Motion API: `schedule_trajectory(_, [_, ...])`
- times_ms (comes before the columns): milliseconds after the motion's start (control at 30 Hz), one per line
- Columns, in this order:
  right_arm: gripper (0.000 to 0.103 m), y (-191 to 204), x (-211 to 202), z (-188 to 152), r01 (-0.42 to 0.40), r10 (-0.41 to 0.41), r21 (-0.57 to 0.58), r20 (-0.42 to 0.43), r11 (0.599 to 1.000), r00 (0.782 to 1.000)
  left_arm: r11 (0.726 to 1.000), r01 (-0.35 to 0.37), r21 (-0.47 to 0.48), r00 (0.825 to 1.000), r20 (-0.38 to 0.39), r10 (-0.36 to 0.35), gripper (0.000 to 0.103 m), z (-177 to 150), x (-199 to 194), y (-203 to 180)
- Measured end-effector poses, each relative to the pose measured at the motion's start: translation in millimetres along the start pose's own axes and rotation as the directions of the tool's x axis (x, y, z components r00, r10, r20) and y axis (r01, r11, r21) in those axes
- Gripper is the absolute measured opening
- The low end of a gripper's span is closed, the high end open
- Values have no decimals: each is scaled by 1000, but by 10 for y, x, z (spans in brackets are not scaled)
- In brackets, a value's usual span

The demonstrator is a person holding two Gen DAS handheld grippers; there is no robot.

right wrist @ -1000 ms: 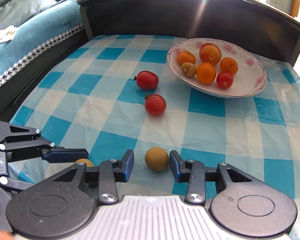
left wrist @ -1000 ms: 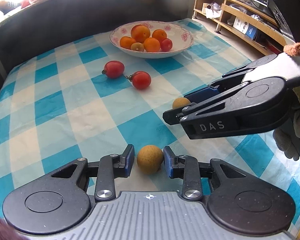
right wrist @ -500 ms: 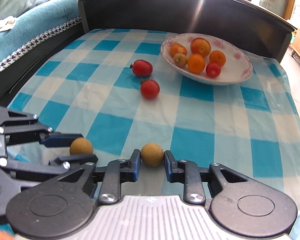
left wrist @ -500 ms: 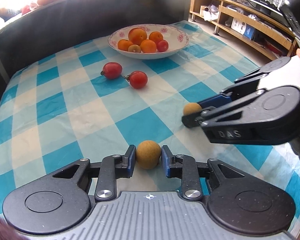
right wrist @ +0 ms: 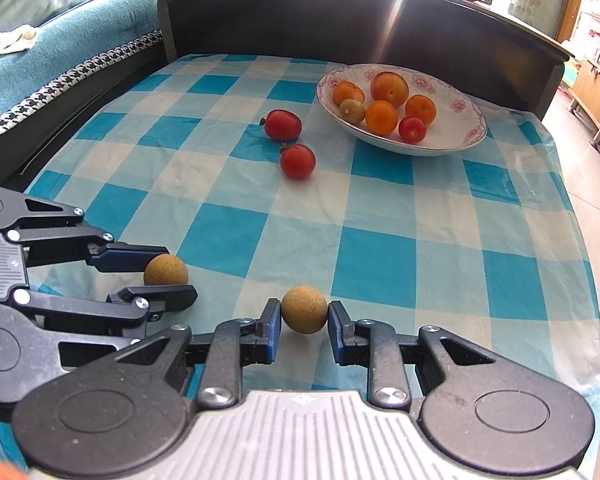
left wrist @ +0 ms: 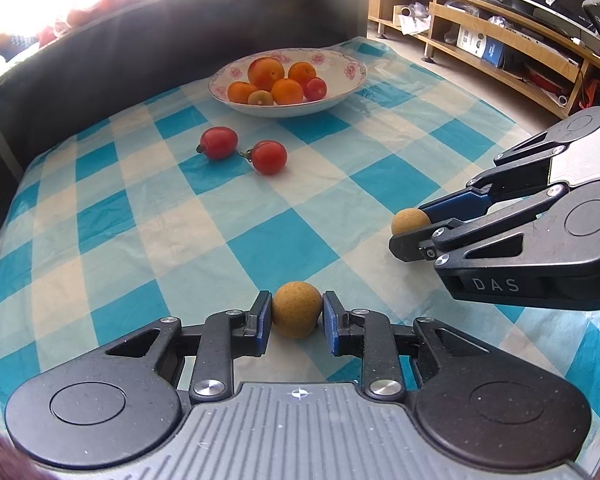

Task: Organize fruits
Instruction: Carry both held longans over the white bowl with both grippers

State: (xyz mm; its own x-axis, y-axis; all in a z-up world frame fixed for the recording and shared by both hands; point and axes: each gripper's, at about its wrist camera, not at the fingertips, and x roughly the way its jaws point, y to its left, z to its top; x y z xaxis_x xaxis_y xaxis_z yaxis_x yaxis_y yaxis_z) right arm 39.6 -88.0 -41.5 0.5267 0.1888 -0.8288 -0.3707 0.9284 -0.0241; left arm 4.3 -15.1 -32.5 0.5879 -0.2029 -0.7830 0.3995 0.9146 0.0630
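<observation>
- Left gripper (left wrist: 296, 316): jaws closed on a tan ball (left wrist: 296, 315), a round, rough, cork-coloured fruit. Both blue pads touch its sides. It sits at 6 o'clock in the left wrist view.
- Whether this ball is lifted clear of the cloth (left wrist: 260, 240) cannot be told.
- Right gripper (right wrist: 304, 316): jaws closed on a second ball (right wrist: 304, 309) of the same tan, speckled look, at 6 o'clock in the right wrist view. The left pad touches it; at the right pad a hairline gap may remain.
- In the left wrist view the right gripper (left wrist: 410, 228) comes in from 3 o'clock with its ball (left wrist: 411, 221) at the fingertips.
- In the right wrist view the left gripper (right wrist: 168, 276) comes in from 9 o'clock with its ball (right wrist: 166, 270).
- The two grippers lie side by side, near each other but apart.
- Ahead, the blue-and-white checked cloth is bare across the middle.
- Beyond that, two red tomatoes (left wrist: 242, 150) lie just beside each other at 11 o'clock.
- Farther, at 12 o'clock, a floral bowl (left wrist: 340, 62) holds four orange fruits, a small green-brown one and a red tomato.
- A dark raised board (left wrist: 140, 56) rims the far edge, just behind the bowl.
- At 3 o'clock the cloth hangs over the table edge, with floor and wooden shelves (left wrist: 500, 40) beyond.
- At 9 o'clock in the right wrist view a teal sofa (right wrist: 60, 52) borders the table.
</observation>
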Motion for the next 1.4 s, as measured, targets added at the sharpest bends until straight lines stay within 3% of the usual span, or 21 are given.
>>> schedule_trajectory(600, [29, 116, -172, -99, 1, -2, -48, -20, 999, 1000, 1000, -21, -19, 999, 24, 21, 34, -15, -167, -42])
schedule_trajectory(1033, [29, 122, -431, 136, 12, -10, -44, 54, 999, 998, 998, -25, -56, 995, 100, 30, 34, 227, -383, 22])
schedule_trajectory(1400, [29, -115, -302, 379, -9, 9, -2, 70, 1000, 998, 998, -5, -64, 994, 104, 12, 34, 536, -191, 115])
